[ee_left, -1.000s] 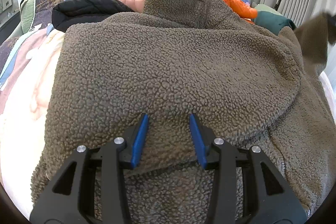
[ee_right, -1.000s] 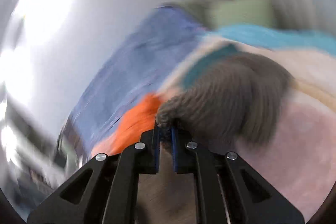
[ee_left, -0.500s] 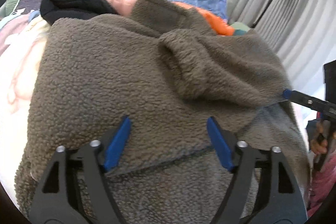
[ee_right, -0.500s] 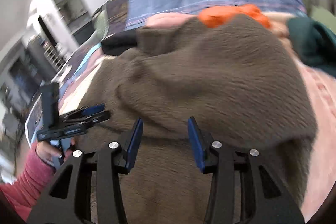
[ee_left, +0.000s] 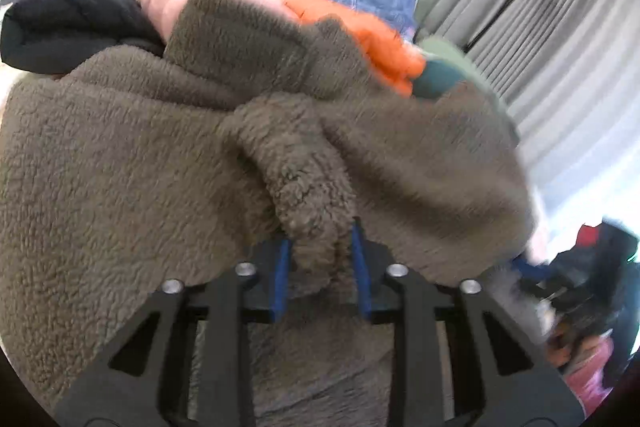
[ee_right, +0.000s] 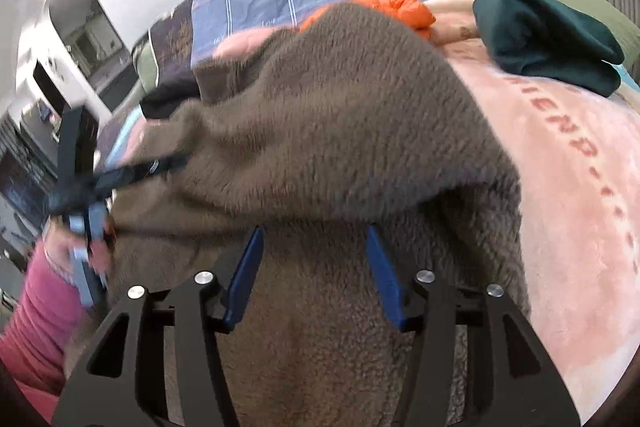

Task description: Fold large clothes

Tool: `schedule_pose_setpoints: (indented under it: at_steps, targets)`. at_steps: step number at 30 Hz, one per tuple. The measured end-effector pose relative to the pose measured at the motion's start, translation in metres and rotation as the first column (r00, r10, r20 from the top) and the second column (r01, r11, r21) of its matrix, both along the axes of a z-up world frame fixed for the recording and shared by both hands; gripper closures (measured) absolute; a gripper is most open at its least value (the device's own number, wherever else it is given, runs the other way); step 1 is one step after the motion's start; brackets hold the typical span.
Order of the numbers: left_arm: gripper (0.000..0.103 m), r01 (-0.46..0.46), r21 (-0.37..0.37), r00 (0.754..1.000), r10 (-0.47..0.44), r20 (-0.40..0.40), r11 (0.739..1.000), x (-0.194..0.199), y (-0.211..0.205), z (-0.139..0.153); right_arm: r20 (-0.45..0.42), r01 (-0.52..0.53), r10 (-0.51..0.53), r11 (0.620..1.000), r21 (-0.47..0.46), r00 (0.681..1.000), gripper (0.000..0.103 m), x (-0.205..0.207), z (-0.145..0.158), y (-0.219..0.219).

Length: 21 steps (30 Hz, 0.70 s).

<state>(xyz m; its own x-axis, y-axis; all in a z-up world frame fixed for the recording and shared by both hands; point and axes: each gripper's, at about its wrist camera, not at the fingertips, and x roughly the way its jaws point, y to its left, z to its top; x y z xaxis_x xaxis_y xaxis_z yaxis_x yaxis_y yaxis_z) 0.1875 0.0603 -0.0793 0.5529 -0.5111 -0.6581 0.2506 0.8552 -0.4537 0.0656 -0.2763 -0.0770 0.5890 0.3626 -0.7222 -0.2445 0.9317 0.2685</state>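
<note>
So the shaggy brown fleece jacket [ee_left: 168,163] lies half-folded on the pink blanket [ee_right: 568,187], near the orange puffer [ee_left: 360,39]. Left gripper [ee_left: 318,263] just clamped a fleece bunch, right gripper [ee_right: 314,271] just spread, pads holding nothing; tidying remains

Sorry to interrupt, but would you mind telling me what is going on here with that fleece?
A person with a gripper in each hand is folding a brown fleece jacket on a bed. The left gripper has just closed on a bunched ridge of the fleece. The right gripper has just been opening, its jaws spread over the fabric without pinching it. Other garments, orange and dark green, lie behind on the pink blanket.
</note>
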Motion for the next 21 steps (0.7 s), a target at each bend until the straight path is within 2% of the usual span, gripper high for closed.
schedule_pose_setpoints:
  at_steps: [2, 4, 7, 9, 10, 11, 12, 14, 17, 20, 21]
  targets:
    - [0.084, 0.010, -0.024, 0.993, -0.007, 0.120, 1.000, -0.015, 0.006, 0.040, 0.012, 0.069, -0.069, 0.996, -0.064, 0.998, 0.049, 0.003, -0.005, -0.009]
    - [0.084, -0.009, -0.032, 0.966, 0.017, 0.257, 0.999, -0.040, 0.022, 0.087, 0.017, 0.147, -0.146, 0.985, -0.093, 0.989, 0.049, 0.005, -0.006, -0.024]
    - [0.083, -0.070, 0.050, 0.933, 0.048, 0.356, 0.996, -0.067, 0.042, 0.119, -0.042, 0.103, -0.103, 0.995, -0.004, 0.994, 0.049, 0.001, -0.009, -0.031]
    - [0.077, -0.112, 0.146, 0.937, 0.056, 0.345, 0.983, -0.077, 0.055, 0.109, -0.037, 0.048, -0.049, 0.998, -0.035, 0.998, 0.048, -0.006, -0.009, -0.022]
    - [0.069, -0.127, 0.185, 0.946, 0.063, 0.318, 0.974, -0.079, 0.062, 0.095, -0.035, 0.016, -0.019, 0.997, -0.079, 0.999, 0.043, -0.011, -0.011, -0.013]
    - [0.066, -0.155, 0.250, 0.959, 0.085, 0.270, 0.956, -0.077, 0.069, 0.072, -0.039, -0.004, 0.000, 0.995, -0.105, 0.999, 0.038, -0.014, -0.013, -0.007]
    - [0.062, -0.176, 0.299, 0.967, 0.108, 0.230, 0.938, -0.073, 0.073, 0.054, -0.048, -0.028, 0.022, 0.993, -0.118, 0.999, 0.037, -0.018, -0.014, -0.001]
    - [0.062, -0.200, 0.365, 0.978, 0.161, 0.135, 0.909, -0.071, 0.087, 0.015, -0.081, -0.080, 0.071, 0.991, -0.112, 0.994, 0.036, -0.023, -0.014, 0.008]
    - [0.062, -0.230, 0.286, 0.973, 0.208, 0.105, 0.930, -0.078, 0.103, 0.007, -0.063, -0.130, 0.124, 0.985, -0.115, 0.990, 0.036, -0.031, 0.001, 0.016]
    - [0.057, -0.241, 0.252, 0.963, 0.198, 0.184, 0.937, -0.079, 0.092, 0.029, 0.048, -0.138, 0.142, 0.987, -0.086, 0.989, 0.036, -0.036, 0.033, 0.018]
    - [0.052, -0.232, 0.247, 0.961, 0.182, 0.209, 0.941, -0.078, 0.088, 0.036, 0.091, -0.130, 0.137, 0.989, -0.072, 0.986, 0.036, -0.036, 0.042, 0.019]
